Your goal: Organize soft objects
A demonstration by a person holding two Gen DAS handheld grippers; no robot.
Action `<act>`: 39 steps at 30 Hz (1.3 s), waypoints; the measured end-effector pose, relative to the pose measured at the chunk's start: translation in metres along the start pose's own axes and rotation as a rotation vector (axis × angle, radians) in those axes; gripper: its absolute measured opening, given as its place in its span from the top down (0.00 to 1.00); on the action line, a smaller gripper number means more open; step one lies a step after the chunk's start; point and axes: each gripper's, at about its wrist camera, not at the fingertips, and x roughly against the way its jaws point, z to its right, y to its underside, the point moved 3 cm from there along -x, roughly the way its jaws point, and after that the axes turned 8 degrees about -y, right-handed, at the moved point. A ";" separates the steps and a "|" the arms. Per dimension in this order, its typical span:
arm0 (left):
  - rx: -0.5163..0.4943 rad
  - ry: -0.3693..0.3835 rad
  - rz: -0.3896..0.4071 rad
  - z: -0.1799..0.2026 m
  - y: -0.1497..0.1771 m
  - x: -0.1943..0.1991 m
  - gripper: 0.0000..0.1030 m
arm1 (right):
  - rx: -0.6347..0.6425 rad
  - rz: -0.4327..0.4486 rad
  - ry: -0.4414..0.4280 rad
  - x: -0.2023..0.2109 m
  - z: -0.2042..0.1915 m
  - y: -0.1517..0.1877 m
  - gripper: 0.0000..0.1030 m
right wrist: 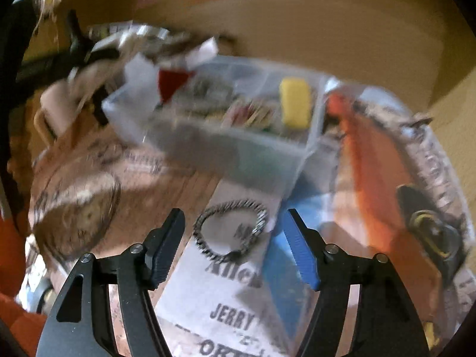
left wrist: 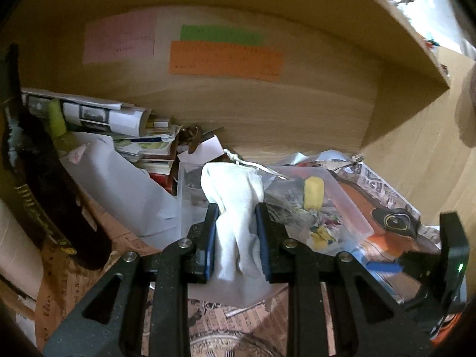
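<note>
Left claw [left wrist: 236, 208] pinches white cloth pouch [left wrist: 235, 196] over clear bin [left wrist: 351, 208]; right claw [right wrist: 235, 217] spread above scrunchie [right wrist: 230, 229].

1 white cloth pouch [left wrist: 235, 202], 1 yellow sponge [left wrist: 313, 193], 1 clear plastic bin [right wrist: 238, 136], 1 hair tie [right wrist: 230, 228], 3 sticky notes: pink [left wrist: 119, 37], green [left wrist: 221, 35], orange [left wrist: 225, 60].

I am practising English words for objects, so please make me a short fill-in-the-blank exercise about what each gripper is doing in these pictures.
1. The left gripper is shut on a white cloth ____.
2. The right gripper has its fingers ____, holding nothing.
3. A black-and-white hair tie lies on a ____ sheet between the right fingers.
4. Inside the clear plastic box sits a ____ sponge.

Missing words: pouch; open; printed; yellow
</note>
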 end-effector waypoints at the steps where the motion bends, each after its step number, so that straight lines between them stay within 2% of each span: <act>1: 0.000 -0.002 -0.005 0.000 -0.001 -0.003 0.76 | 0.005 -0.022 -0.009 -0.005 0.000 0.001 0.36; 4: -0.012 -0.026 -0.019 0.002 -0.005 -0.017 0.76 | 0.038 -0.078 0.010 -0.020 -0.003 0.005 0.36; 7: -0.019 -0.039 -0.042 0.004 -0.007 -0.032 0.76 | 0.040 -0.079 0.020 -0.027 -0.001 0.006 0.39; 8: -0.021 -0.044 -0.052 0.004 -0.007 -0.039 0.76 | 0.036 -0.071 0.018 -0.026 -0.001 0.006 0.43; 9: -0.023 -0.048 -0.060 0.005 -0.007 -0.044 0.76 | 0.038 -0.068 0.017 -0.025 0.000 0.006 0.54; 11: -0.030 -0.059 -0.071 0.007 -0.006 -0.053 0.76 | 0.039 -0.062 0.015 -0.023 0.000 0.006 0.64; 12: -0.036 -0.066 -0.076 0.008 -0.006 -0.057 0.76 | 0.039 -0.058 0.016 -0.022 0.001 0.007 0.72; 17: -0.057 -0.056 -0.110 0.015 0.001 -0.072 0.76 | 0.054 -0.025 0.042 -0.013 -0.001 0.008 0.87; 21: -0.093 -0.054 -0.135 0.022 0.008 -0.078 0.76 | 0.064 0.026 0.053 0.004 -0.004 0.004 0.88; 23: -0.102 -0.046 -0.147 0.023 0.009 -0.079 0.71 | 0.076 0.063 0.045 0.016 -0.008 -0.002 0.88; 25: -0.098 -0.034 -0.157 0.023 0.010 -0.079 0.61 | 0.089 0.097 0.046 0.025 -0.011 -0.009 0.88; 28: -0.080 -0.008 -0.158 0.021 0.010 -0.073 0.51 | 0.105 0.159 0.052 0.039 -0.015 -0.023 0.88; 33: -0.079 0.003 -0.128 0.020 0.009 -0.055 0.42 | 0.118 0.227 0.080 0.046 -0.013 -0.049 0.88; 39: -0.080 0.012 -0.077 0.018 0.007 -0.030 0.30 | 0.122 0.243 0.072 0.029 -0.012 -0.077 0.88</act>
